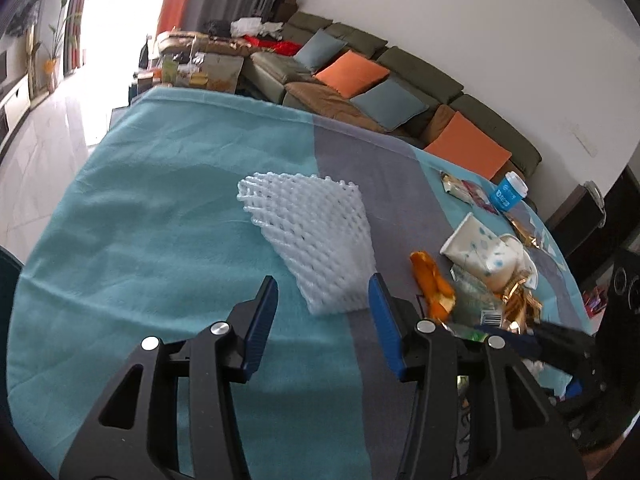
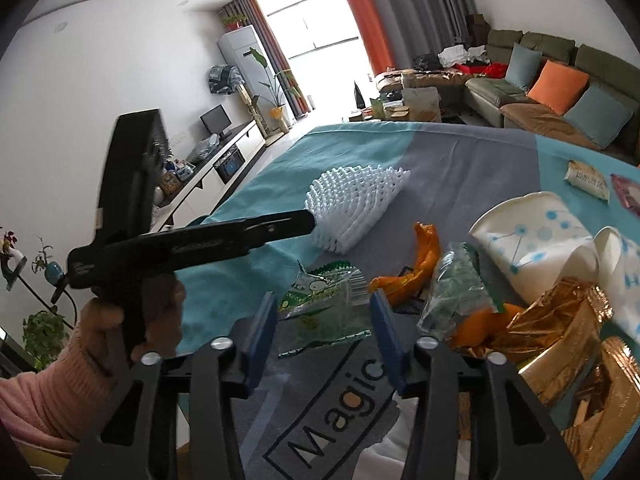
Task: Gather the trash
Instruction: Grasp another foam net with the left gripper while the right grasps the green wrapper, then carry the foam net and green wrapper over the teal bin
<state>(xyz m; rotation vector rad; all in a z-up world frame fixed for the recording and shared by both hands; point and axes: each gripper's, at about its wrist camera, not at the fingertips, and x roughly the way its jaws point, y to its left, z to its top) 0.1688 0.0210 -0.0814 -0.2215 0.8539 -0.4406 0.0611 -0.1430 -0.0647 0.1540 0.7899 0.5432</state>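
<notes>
**Trash on blanket — both tongs empty**

Currently the white foam net sleeve (image 1: 316, 240) lies flat on the blanket (image 1: 160, 200), across the seam where the teal part meets the grey stripe. The left gripper (image 1: 323, 300) stands just short of its near edge, jaws wide apart, nothing between them; from the right wrist view its tip meets or overlaps the sleeve's end, contact not certain. The right gripper (image 2: 323, 316) is likewise spread wide and holds nothing — a green printed wrapper (image 2: 324, 300) lies on the cloth between its fingers. Just right of it: orange peel (image 2: 416, 264), a second clear-green wrapper (image 2: 460, 288), crumpled gold foil (image 2: 568, 340) and two tipped paper cups (image 2: 532, 232). Further off lie small snack packets (image 2: 586, 178) and an upright blue cup (image 1: 510, 192).
</notes>
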